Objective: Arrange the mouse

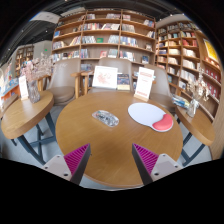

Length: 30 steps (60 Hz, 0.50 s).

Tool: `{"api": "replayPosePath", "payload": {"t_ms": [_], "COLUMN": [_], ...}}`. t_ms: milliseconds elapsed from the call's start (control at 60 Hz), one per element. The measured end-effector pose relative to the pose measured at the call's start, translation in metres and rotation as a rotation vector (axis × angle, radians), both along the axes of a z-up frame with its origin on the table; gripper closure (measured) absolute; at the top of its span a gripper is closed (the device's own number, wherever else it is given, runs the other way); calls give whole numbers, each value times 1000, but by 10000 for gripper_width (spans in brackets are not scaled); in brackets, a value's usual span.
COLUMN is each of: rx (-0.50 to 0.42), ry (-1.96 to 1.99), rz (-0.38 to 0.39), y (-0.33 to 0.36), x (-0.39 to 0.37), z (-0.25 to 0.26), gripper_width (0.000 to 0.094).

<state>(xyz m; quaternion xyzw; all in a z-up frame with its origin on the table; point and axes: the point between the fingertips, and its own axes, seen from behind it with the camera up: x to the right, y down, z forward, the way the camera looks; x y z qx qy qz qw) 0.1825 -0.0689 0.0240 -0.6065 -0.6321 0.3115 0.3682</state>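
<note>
A small grey mouse lies on the round wooden table, beyond my fingers and a little left of the table's middle. To its right lies a white oval mouse pad with a red part at its right end. The mouse is off the pad, with a gap between them. My gripper is open and empty over the near edge of the table, its pink pads wide apart and well short of the mouse.
Chairs stand round the far side of the table, with upright display cards behind it. A second round table stands to the left. Bookshelves fill the back and right walls.
</note>
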Motion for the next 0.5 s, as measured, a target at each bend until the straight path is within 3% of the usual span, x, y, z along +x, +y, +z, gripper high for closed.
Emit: {"api": "replayPosePath", "payload": {"t_ms": [500], "rx": [-17], "ry": [-53], "rz": [-46], "y": [-1], "x": [-110], "z": [-33], "gripper_width": [83]}}
